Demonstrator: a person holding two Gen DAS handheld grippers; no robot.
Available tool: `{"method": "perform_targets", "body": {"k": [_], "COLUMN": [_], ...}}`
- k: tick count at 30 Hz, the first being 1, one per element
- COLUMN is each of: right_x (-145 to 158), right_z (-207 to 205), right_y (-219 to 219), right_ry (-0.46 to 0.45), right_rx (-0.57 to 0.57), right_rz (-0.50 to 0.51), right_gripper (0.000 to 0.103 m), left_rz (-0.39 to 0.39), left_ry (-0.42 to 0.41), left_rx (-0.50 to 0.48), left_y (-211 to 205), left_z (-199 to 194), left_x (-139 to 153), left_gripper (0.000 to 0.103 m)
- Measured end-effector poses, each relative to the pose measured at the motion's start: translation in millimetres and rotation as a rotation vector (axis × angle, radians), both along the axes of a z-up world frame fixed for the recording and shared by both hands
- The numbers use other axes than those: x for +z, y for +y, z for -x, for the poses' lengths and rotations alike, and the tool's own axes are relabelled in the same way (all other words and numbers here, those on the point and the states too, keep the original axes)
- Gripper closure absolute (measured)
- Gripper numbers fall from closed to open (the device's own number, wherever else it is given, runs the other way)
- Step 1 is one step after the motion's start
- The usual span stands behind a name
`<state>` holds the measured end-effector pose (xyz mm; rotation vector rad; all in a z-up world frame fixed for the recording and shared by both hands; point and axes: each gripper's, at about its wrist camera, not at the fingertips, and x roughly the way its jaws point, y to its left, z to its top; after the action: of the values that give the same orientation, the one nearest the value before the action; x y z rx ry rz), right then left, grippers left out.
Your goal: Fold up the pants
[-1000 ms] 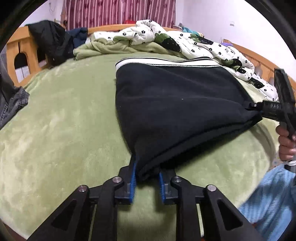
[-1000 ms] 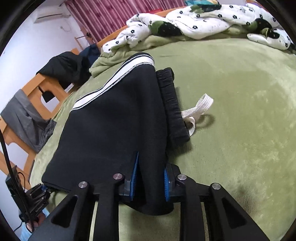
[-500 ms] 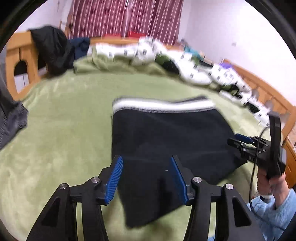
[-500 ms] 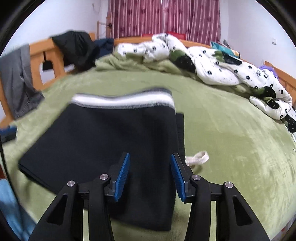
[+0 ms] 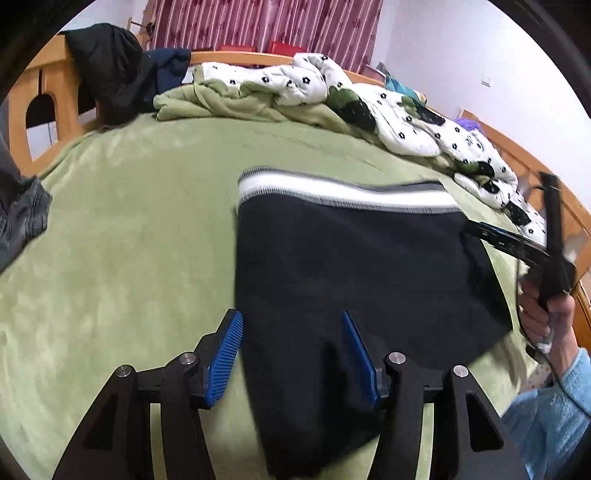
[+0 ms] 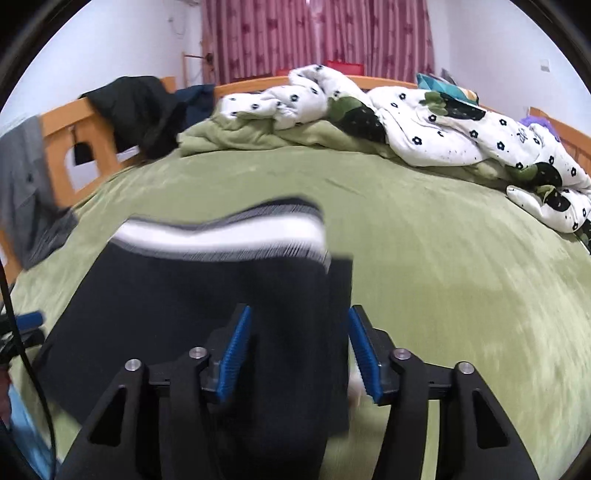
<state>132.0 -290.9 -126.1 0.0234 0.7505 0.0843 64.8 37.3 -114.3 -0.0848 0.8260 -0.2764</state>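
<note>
on the green blanket [image 5: 122,236] that covered the bed, the black pants [image 5: 351,266] lay folded into a flat block, with the white and grey striped band [image 5: 343,194] along the far edge. from the left wrist view the left gripper [image 5: 291,354] hung at the near left corner of the block with its 2 blue-padded fingers [image 5: 223,356] spread wide, one over the blanket just left of the cloth and the other over the black fabric, gripping nothing. from the right wrist view the right gripper [image 6: 299,349] was likewise wide apart over the near right part of the pants [image 6: 207,306], and no cloth was pinched between its blue pads [image 6: 364,356]; a scrap of white showed just beside the right pad, too blurred to identify. the striped band [image 6: 225,236] was smeared with motion blur in this view. in the left wrist view the right gripper [image 5: 491,234] appeared at the right edge of the pants, held by a hand [image 5: 546,317] in a light blue sleeve [image 5: 554,406]; whether it touched the cloth could not be told. at the far side of the bed lay a crumpled white quilt with black flowers [image 6: 461,122] and a bunched green cover [image 5: 221,103]. a dark jacket [image 5: 110,70] hung over the wooden bed frame [image 5: 55,96] at far left, and pink striped curtains [image 6: 317,33] hung behind.
</note>
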Motion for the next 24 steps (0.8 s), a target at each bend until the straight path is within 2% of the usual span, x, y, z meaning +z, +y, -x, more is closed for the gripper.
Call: {"method": "perform_targets", "body": {"k": [2,5,6,8,9,11,13,14,16,17,19,21,22,23,24], "right_x": [-4,-13,-13,-7,-1,3,-7,-18,-21,-14,2,20,25,29,29], "right_z": [-29,-52,-51,-38,-29,-18,-18,-22,-22,-21,-18,-11,-10,-13,-18], "right_y": [-1,-2,0,5,5,-9,-17,-20,-21,-20,-16,-8,-3,6,15], "right_ry": [0.046,0.135,0.128,0.069,0.033,-0.002,0.020,0.048,0.038,0.044,0.041,-0.037,-0.061,-0.071,-0.074], "right_rx": [-0.015,0.029,0.035,0.065,0.085,0.066,0.051,0.038,0.028,0.025,0.002,0.005,0.022,0.048,0.069], "right_rz": [-0.030,-0.137,-0.137,-0.091,-0.077,-0.132,-0.111,-0.111,-0.122,-0.102,-0.072,-0.070,-0.058,-0.033,-0.009], "right_gripper": [0.049,0.052,0.056,0.080,0.085,0.087,0.087,0.085,0.080,0.073,0.066,0.066,0.061,0.051,0.045], "left_rz": [-0.003,-0.003,-0.008,-0.007,0.001,0.003,-0.005,-0.005,0.010,0.016,0.019,0.043,0.061,0.065,0.059], "left_ry": [-0.002,0.002,0.005,0.020,0.025,0.022,0.005,0.002,0.000,-0.003,-0.008,-0.012,-0.013,-0.013,-0.010], "left_rx": [0.015,0.030,0.033,0.038,0.036,0.027,0.015,0.011,0.005,0.001,0.002,0.005,0.002,0.000,-0.001], "left_y": [0,-1,-2,-4,-4,-6,-10,-12,-19,-21,-28,-34,-38,-44,-49], "left_z": [-13,-28,-32,-38,-39,-39,-39,-41,-50,-54,-67,-82,-93,-105,-116], "left_x": [2,2,1,-2,-3,-3,-2,-1,2,4,9,15,17,18,17], "left_gripper": [0.049,0.049,0.049,0.049,0.049,0.049,0.049,0.049,0.049,0.049,0.049,0.049,0.049,0.049,0.049]}}
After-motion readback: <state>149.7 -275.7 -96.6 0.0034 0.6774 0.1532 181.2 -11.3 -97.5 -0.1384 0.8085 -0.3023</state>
